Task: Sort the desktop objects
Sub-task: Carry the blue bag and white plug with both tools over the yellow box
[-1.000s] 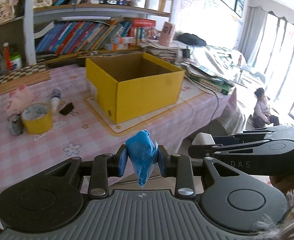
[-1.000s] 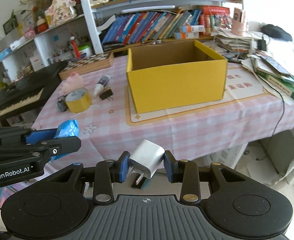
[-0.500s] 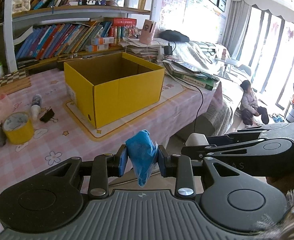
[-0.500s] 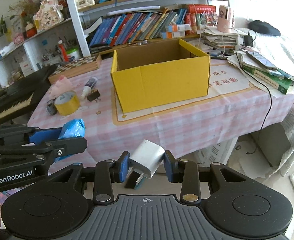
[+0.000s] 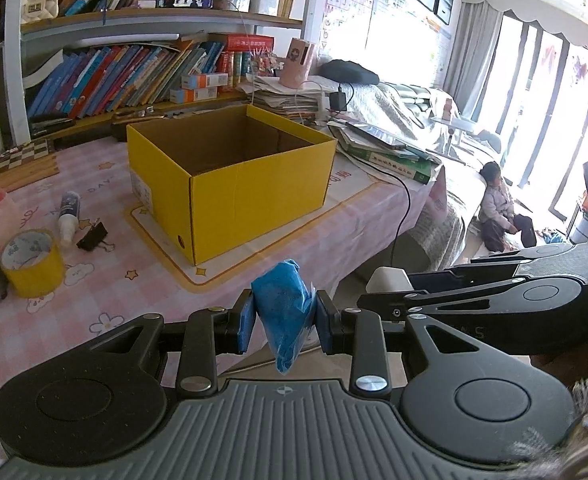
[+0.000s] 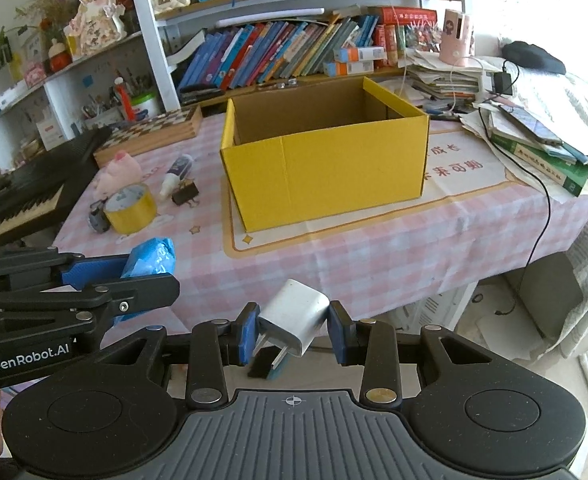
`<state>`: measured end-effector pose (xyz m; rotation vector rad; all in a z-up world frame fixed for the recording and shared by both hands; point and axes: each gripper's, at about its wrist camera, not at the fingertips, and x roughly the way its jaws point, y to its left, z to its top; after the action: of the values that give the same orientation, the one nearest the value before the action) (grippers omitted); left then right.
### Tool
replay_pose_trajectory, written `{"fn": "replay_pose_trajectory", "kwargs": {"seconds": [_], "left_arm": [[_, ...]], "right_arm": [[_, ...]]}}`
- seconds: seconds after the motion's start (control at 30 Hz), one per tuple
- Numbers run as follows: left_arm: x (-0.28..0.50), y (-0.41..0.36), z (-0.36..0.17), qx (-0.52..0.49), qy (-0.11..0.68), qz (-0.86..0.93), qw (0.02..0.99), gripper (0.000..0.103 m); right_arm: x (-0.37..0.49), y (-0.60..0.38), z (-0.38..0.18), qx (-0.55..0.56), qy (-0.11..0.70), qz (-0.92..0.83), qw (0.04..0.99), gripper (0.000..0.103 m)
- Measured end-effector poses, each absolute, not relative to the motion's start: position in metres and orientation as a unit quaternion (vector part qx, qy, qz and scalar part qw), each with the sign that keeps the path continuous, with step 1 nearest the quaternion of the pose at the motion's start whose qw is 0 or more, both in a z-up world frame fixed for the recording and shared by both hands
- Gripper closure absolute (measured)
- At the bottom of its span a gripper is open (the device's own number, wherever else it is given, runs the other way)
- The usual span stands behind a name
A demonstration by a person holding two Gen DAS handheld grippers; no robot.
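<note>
Left wrist: yellow box (image 5: 230,184) nearer than before.

Swinging right in the left wrist view: yellow box (image 5: 230,184) now sliding toward frame centre, tape roll (image 5: 32,262) and binder clip (image 5: 92,236) pushed to the left edge. In the right wrist view, box (image 6: 325,168) drifting slightly left, more floor opening lower right.

Yellow box (image 6: 325,168) open-topped, approach w/ clear cloth in front; tape roll (image 6: 130,208), clip (image 6: 185,197) clutter left.
</note>
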<state>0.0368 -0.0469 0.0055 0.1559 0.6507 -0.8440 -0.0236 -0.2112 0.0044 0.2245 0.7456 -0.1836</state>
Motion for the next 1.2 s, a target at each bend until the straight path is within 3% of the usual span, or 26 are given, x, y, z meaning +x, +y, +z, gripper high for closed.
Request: {"fn": "replay_pose_trajectory", "kwargs": {"seconds": [0.77,1.2], "left_arm": [[0.095,-0.06,0.007,0.056,0.312,-0.393,0.863,0.074],[0.143,-0.081,0.033,0.051,0.272,-0.394,0.877,0.074]], "right_arm": [[0.042,-0.222,0.01,0.094,0.369,-0.069,0.922,0.067],[0.092,-0.254,0.03,0.092,0.331,-0.077,0.936,0.067]]}}
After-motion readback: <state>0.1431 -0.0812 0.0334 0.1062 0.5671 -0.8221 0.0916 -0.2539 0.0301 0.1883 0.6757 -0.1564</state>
